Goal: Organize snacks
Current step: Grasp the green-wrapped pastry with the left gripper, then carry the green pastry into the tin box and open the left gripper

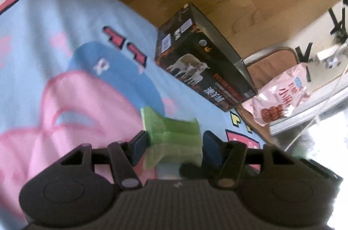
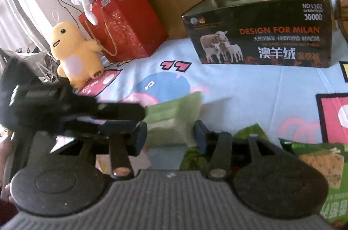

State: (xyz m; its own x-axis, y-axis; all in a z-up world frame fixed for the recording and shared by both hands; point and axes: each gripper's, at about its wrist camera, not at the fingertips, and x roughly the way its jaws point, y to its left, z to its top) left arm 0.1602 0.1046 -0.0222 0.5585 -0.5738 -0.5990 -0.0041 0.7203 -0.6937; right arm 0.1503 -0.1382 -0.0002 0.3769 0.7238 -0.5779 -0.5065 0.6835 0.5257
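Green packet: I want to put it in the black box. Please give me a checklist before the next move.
1. Left gripper pinches the green packet: ok.
2. Right gripper is free of the packet: cannot tell. The packet lies between its fingers and the picture is blurred.
3. Black box stands upright with its top open: ok.
4. Room inside the box: cannot tell, only an inner wall shows.
5. Bedsheet between packet and box carries no obstacle: ok.
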